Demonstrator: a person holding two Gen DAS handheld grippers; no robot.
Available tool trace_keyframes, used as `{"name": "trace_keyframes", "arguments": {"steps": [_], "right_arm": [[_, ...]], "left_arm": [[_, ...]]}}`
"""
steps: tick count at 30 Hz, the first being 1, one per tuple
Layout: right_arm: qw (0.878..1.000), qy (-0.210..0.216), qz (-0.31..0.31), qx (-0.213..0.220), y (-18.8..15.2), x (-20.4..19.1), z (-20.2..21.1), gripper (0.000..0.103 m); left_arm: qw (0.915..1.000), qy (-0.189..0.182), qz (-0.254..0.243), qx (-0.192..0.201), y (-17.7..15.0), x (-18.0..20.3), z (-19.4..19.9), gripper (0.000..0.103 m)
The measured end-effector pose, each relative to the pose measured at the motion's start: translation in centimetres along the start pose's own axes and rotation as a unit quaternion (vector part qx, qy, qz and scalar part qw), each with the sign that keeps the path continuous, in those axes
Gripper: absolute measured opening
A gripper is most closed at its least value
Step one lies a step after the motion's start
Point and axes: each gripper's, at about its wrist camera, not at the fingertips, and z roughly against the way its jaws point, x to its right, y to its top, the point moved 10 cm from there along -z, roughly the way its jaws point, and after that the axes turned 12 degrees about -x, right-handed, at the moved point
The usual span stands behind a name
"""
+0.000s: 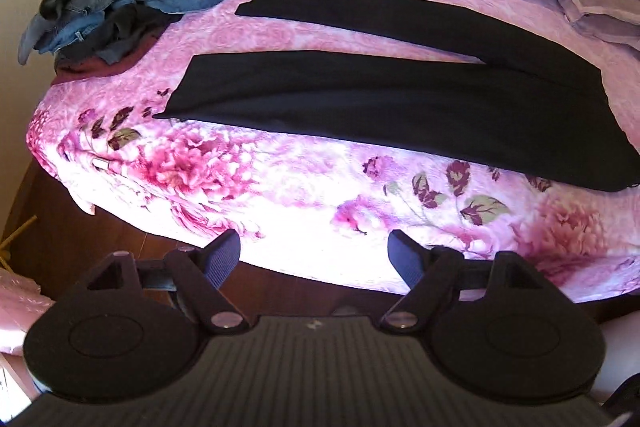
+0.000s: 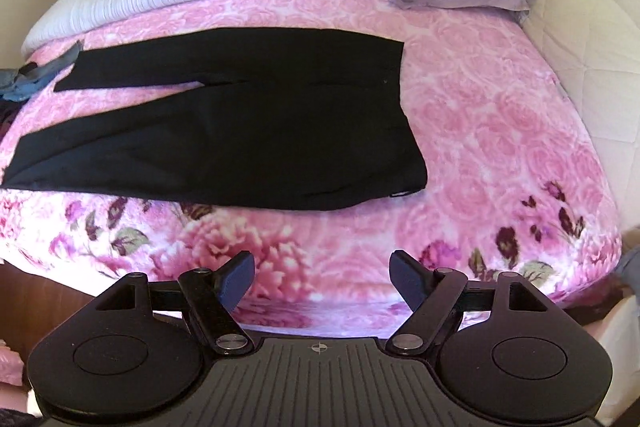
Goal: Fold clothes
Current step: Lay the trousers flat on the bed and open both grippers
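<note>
Black trousers point(image 1: 400, 99) flat on bed point(image 1: 280, 195), unfolded. L gripper point(image 1: 314, 255), R gripper point(image 2: 322, 277): jaws wide, empty. Next, prob.: pinch hem, waistband.

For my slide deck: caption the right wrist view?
Open right gripper faces black trousers spread flat on the pink floral bed.

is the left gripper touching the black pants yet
Apart. In the left wrist view the left gripper hangs open past the bed's edge, with a wide band of floral blanket showing between its fingertips and the black pants.
</note>
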Motion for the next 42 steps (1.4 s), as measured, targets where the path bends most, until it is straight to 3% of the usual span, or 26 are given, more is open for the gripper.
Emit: {"name": "trace_keyframes", "arguments": {"steps": [11, 31, 42], "right_arm": [[0.998, 0.001, 0.054, 0.02, 1.8, -3.9, 1.0, 0.078], [0.997, 0.005, 0.072, 0.007, 1.2, -4.5, -0.1, 0.078], [0.995, 0.012, 0.097, 0.011, 2.7, -5.9, -0.7, 0.078]], "left_arm": [[0.9987, 0.021, -0.01, 0.045, 2.7, -0.8, 2.5, 0.078], [0.999, 0.019, -0.008, 0.039, 2.2, -1.1, 2.1, 0.078], [0.9982, 0.034, 0.007, 0.049, 3.0, -2.1, 2.2, 0.078]]}}
